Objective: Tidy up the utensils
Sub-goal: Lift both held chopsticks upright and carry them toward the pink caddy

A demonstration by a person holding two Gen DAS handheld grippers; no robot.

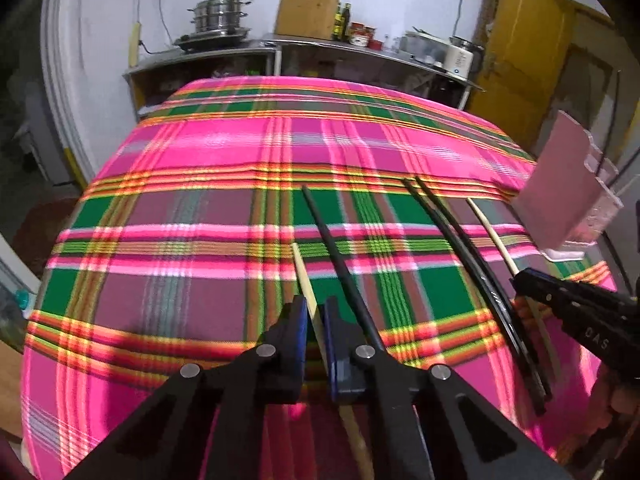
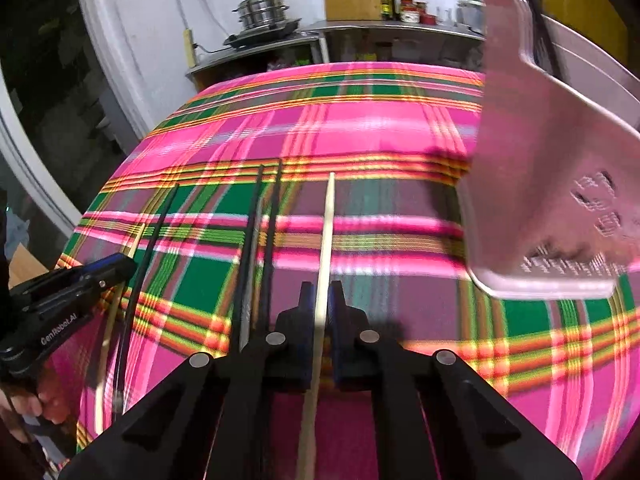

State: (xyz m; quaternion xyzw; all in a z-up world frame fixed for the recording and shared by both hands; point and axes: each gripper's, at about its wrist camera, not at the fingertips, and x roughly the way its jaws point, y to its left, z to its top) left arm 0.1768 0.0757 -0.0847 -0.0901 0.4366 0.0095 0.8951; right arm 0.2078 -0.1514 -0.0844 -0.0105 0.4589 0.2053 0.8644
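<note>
Early stage. Left gripper (image 1: 316, 312) pinches one pale chopstick (image 1: 306, 280); right gripper (image 2: 320, 296) pinches another (image 2: 326, 232). Three black chopsticks (image 1: 460, 248) lie on the plaid table (image 1: 200, 152). The pink utensil holder (image 2: 540, 184) appears unfilled.

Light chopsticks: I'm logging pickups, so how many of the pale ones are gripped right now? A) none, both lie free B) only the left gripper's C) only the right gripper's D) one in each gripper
D: the left gripper is closed on one light chopstick, and the right gripper is closed on the other light chopstick; the black chopsticks lie on the plaid tablecloth.
</note>
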